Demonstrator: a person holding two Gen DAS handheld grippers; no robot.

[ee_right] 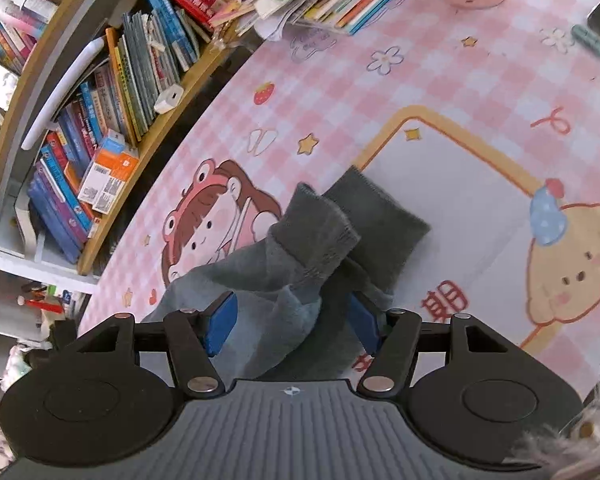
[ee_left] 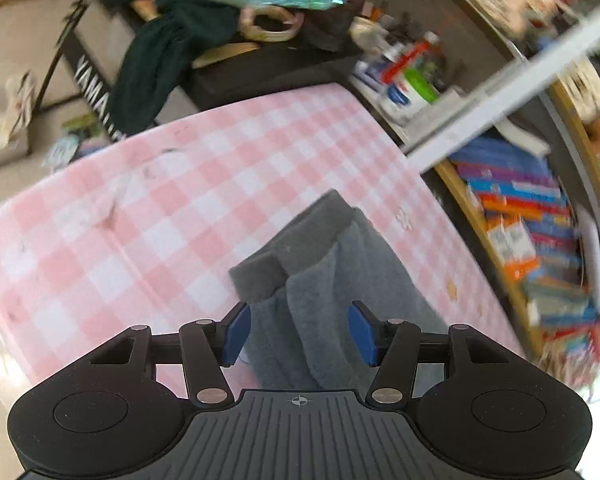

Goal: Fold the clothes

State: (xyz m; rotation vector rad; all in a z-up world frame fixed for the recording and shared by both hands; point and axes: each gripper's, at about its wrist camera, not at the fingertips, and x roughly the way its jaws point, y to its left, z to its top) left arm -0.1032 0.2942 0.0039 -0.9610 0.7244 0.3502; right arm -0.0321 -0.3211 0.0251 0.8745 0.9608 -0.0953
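Grey fleece is filling the middle of my left wrist view: the grey garment [ee_left: 320, 280], soft and thick, is lying on the pink checked mat [ee_left: 180, 200] with its two ribbed cuffs [ee_left: 296, 240] pointing away from me, toward the bookshelf [ee_left: 532, 232] side of the mat. I am keeping the left gripper [ee_left: 298, 336] spread wide, its blue pads [ee_left: 236, 334] straddling the cloth and not pinching it, so nothing is being carried there. In the right wrist view the same garment [ee_right: 284, 280] is sitting beside the frog-hat cartoon girl [ee_right: 216, 224] printed on the mat [ee_right: 420, 80], one cuff [ee_right: 314, 232] lying over the other, which suggests the two legs or sleeves are doubled together. The right gripper [ee_right: 292, 320] is also standing wide, pads on either side of the fabric, gripping nothing. I am judging that both sets of fingers are bracketing the near end either to take hold or having just let go; the pictures fit both.
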